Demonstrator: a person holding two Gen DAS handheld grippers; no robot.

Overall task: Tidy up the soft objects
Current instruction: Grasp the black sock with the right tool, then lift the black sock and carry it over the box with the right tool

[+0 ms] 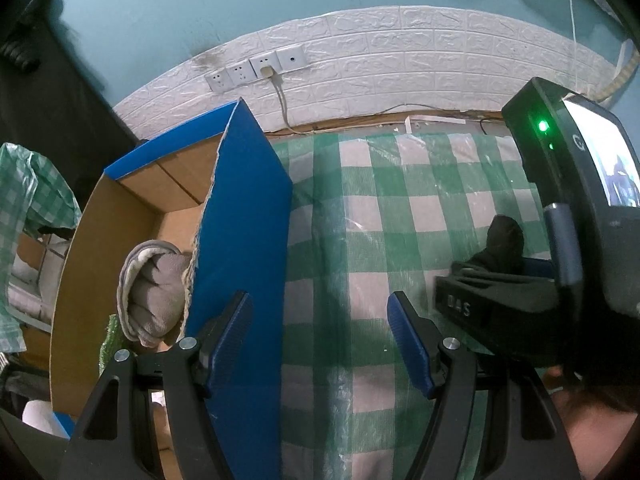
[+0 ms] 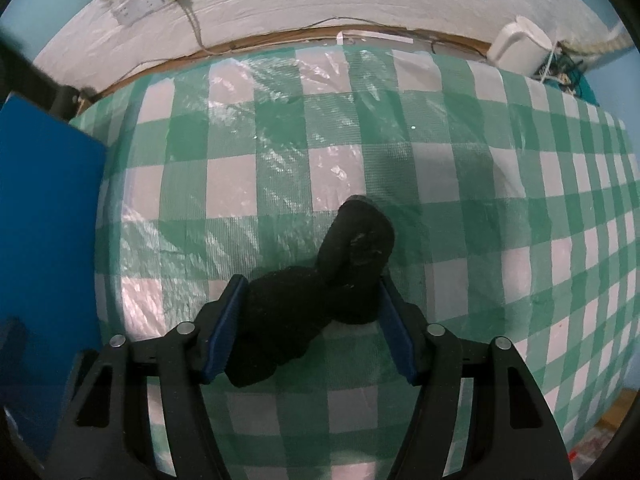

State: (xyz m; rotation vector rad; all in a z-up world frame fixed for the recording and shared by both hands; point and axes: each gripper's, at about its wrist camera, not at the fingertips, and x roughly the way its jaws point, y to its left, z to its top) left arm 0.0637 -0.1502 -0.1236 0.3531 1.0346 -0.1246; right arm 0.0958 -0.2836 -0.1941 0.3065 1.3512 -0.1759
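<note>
A black soft bundle, like a rolled sock (image 2: 320, 288), sits between the blue pads of my right gripper (image 2: 310, 300), which is shut on it just above the green checked tablecloth (image 2: 360, 160). In the left wrist view the bundle (image 1: 504, 244) shows at the right, held by the right gripper. My left gripper (image 1: 320, 312) is open and empty, beside the raised blue flap (image 1: 244, 220) of a cardboard box (image 1: 84, 248). A folded grey cloth (image 1: 156, 292) lies inside the box.
The box's blue flap (image 2: 48, 208) stands at the left edge of the table. A white brick-pattern wall with sockets and a cable (image 1: 256, 70) runs behind. A white device (image 2: 520, 46) stands at the back right corner. The table covered by the checked cloth drops off at the right.
</note>
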